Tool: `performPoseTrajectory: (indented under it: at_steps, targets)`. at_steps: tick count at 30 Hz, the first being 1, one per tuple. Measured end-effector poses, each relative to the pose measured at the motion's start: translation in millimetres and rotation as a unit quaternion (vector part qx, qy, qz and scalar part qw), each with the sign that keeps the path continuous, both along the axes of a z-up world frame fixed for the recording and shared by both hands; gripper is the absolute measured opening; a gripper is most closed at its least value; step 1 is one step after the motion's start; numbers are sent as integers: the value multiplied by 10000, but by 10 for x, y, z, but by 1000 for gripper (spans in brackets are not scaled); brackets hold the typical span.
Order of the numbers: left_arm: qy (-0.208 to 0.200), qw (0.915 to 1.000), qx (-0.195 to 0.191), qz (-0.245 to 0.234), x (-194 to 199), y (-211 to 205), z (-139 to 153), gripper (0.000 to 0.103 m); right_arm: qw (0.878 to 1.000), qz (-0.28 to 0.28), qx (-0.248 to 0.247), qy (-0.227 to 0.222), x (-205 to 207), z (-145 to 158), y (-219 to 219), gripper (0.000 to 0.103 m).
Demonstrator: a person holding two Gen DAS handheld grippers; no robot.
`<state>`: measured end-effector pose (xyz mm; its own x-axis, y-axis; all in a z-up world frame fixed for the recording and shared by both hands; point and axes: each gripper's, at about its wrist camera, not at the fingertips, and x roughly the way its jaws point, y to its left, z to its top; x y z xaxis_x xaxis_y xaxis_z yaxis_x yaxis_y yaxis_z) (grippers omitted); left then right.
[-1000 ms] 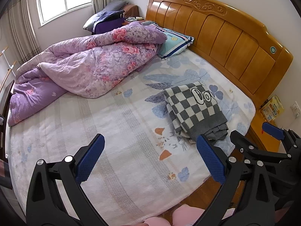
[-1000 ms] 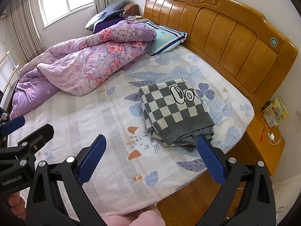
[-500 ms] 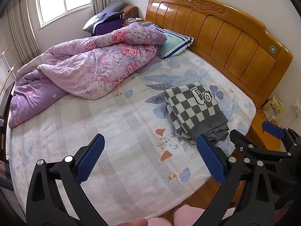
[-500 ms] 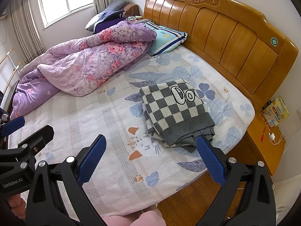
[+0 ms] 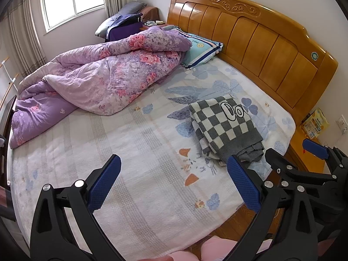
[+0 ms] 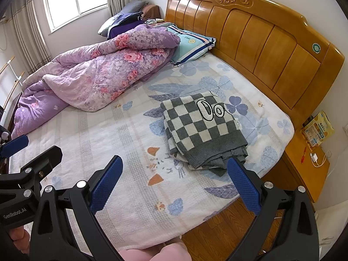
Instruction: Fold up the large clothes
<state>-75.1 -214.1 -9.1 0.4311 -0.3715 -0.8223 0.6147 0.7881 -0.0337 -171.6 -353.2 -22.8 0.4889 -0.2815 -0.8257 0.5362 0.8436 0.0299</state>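
A grey and white checkered knit garment point(image 5: 226, 128) lies folded in a neat stack on the bed's right side, near the headboard; it also shows in the right wrist view point(image 6: 202, 130). My left gripper point(image 5: 174, 182) is open and empty, held above the bed's near edge, left of the garment. My right gripper point(image 6: 174, 182) is open and empty, held just short of the garment's near edge. Each gripper shows in the other's view, at the frame edge.
A rumpled purple floral quilt point(image 5: 104, 78) fills the bed's far left. A striped pillow point(image 5: 202, 47) lies by the wooden headboard point(image 5: 261, 43). A nightstand point(image 6: 304, 169) with a snack bag and charger stands at the right. Wooden floor lies below the bed's near edge.
Both grippers have stayed open and almost still. The views have shifted only slightly. The folded garment has not moved.
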Motion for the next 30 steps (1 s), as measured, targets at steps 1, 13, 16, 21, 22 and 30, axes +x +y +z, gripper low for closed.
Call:
performPoseTrajectory:
  at_steps: [1, 13, 16, 21, 22, 30]
  targets:
    - [-4, 10000, 2, 1, 3, 4, 1, 98, 10000, 2, -3, 3, 2, -1, -1, 93]
    - [-37, 10000, -4, 6, 12, -3, 12, 98, 10000, -17, -23, 1, -15, 14, 0, 93]
    - [-81, 10000, 24, -42, -34, -1, -7, 98, 10000, -31, -27, 8, -23, 13, -18, 93]
    - [-70, 10000, 1, -69, -42, 14, -20, 98, 10000, -34, -22, 24, -27, 13, -32, 93]
    - [-60, 10000, -6, -76, -43, 8, -18, 98, 10000, -37, -14, 30, -23, 10, -45, 93]
    - [76, 9998, 137, -77, -28, 25, -100, 98, 9999, -61, -2, 99, -11, -9, -63, 93]
